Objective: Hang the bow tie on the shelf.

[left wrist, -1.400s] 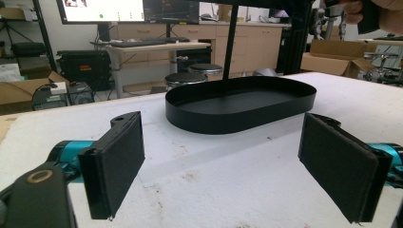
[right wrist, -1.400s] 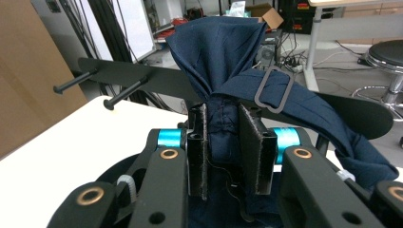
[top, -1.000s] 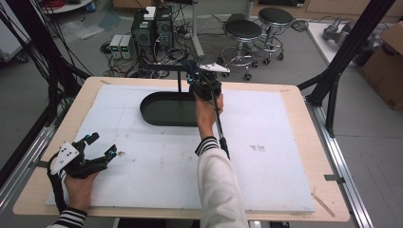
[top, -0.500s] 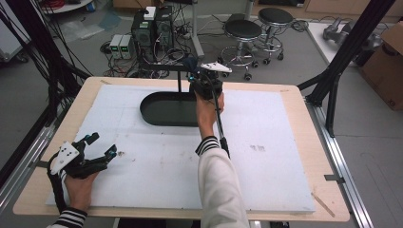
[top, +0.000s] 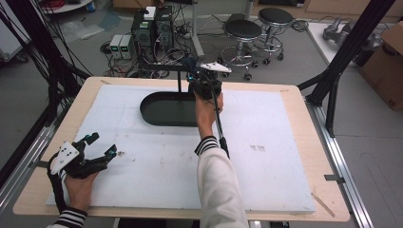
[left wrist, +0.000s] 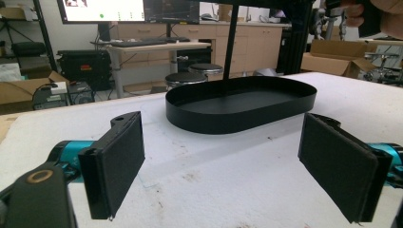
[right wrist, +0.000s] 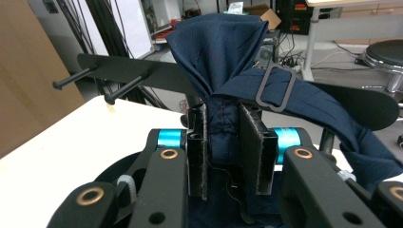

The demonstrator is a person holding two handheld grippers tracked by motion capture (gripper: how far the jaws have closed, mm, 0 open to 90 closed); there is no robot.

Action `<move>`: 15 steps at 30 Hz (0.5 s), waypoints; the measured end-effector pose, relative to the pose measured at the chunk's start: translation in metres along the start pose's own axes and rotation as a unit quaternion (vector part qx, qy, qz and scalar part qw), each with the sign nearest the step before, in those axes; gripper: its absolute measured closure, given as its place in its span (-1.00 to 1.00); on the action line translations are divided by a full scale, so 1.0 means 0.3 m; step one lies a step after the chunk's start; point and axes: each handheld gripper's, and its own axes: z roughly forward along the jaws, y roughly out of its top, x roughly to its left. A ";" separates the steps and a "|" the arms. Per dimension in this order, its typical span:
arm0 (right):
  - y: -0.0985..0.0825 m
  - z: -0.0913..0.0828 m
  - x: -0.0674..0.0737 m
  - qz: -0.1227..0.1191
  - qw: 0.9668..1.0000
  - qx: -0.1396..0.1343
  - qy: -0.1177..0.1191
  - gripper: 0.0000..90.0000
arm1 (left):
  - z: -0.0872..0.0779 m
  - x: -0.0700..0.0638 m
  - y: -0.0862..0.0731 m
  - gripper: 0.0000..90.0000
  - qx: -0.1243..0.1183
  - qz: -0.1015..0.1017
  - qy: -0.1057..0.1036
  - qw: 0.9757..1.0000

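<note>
While I held both tools over the white-topped table (top: 266,190), the scene read as follows, nearest item first.

Left gripper (top: 102,149): rested in my left hand (top: 78,187) at the near left corner of the table, low over the white surface; its two black pads (left wrist: 116,164) stood wide apart with nothing between them.

Right sleeve (top: 221,190): ran up the middle of the table toward the far edge.

Right gripper (right wrist: 223,152): was raised at the far side, just beside the stand's post; its pads were clamped on a fold of dark blue cloth (right wrist: 216,52).

Cloth: bunched upward between the jaws, with a strap and grey flat buckle (right wrist: 274,88) crossing to the right; it sat against the stand's horizontal bar (right wrist: 133,71).

Black oval tray (left wrist: 285,97): formed the stand's base, on the table below my right gripper, well apart from the left one.

Two black pegs (right wrist: 76,78): stuck out of the bar's left part.

Stools (top: 242,31): stood on the floor beyond the table.
</note>
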 end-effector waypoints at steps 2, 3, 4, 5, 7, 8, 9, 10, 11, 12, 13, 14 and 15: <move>-0.002 0.002 0.003 -0.004 1.000 0.003 -0.003 0.61 | 0.000 0.000 0.000 -0.65 0.000 0.001 0.000 1.000; -0.002 0.003 0.007 -0.008 1.000 0.005 -0.004 0.59 | 0.000 0.000 0.000 -0.65 0.000 0.001 0.000 1.000; -0.002 0.003 0.009 -0.012 1.000 0.006 -0.005 0.57 | 0.000 0.000 0.000 -0.65 0.000 0.001 0.000 1.000; -0.002 0.003 0.009 -0.012 1.000 0.006 -0.005 0.57 | 0.000 0.000 0.000 -0.65 0.000 0.001 0.000 1.000; -0.001 0.002 0.012 -0.018 1.000 0.008 -0.009 0.56 | -0.001 0.000 0.000 -0.65 0.000 0.002 0.000 1.000; -0.002 0.001 0.013 -0.019 1.000 0.010 -0.009 0.56 | -0.001 0.000 0.000 -0.65 0.000 0.002 -0.001 1.000; -0.002 0.000 0.013 -0.021 1.000 0.011 -0.010 0.55 | 0.000 0.000 0.000 -0.65 0.000 0.002 0.000 1.000; -0.001 -0.002 0.012 -0.022 1.000 0.012 -0.011 0.53 | -0.001 0.000 0.000 -0.65 0.000 0.002 0.000 1.000; -0.001 -0.003 0.013 -0.022 1.000 0.015 -0.014 0.51 | 0.000 0.000 0.000 -0.65 0.000 0.002 0.000 1.000; 0.000 -0.007 0.012 -0.028 0.999 0.021 -0.015 0.49 | 0.000 -0.001 0.000 -0.65 -0.001 0.001 -0.001 1.000; 0.000 -0.007 0.012 -0.028 0.999 0.021 -0.015 0.49 | 0.000 -0.001 0.000 -0.65 -0.001 0.002 -0.001 1.000; -0.001 -0.008 0.012 -0.031 0.999 0.027 -0.016 0.47 | 0.000 -0.001 0.000 -0.65 -0.001 0.002 -0.001 1.000; -0.002 -0.010 0.014 -0.031 0.999 0.033 -0.015 0.46 | 0.000 -0.001 0.000 -0.65 -0.001 0.001 -0.001 1.000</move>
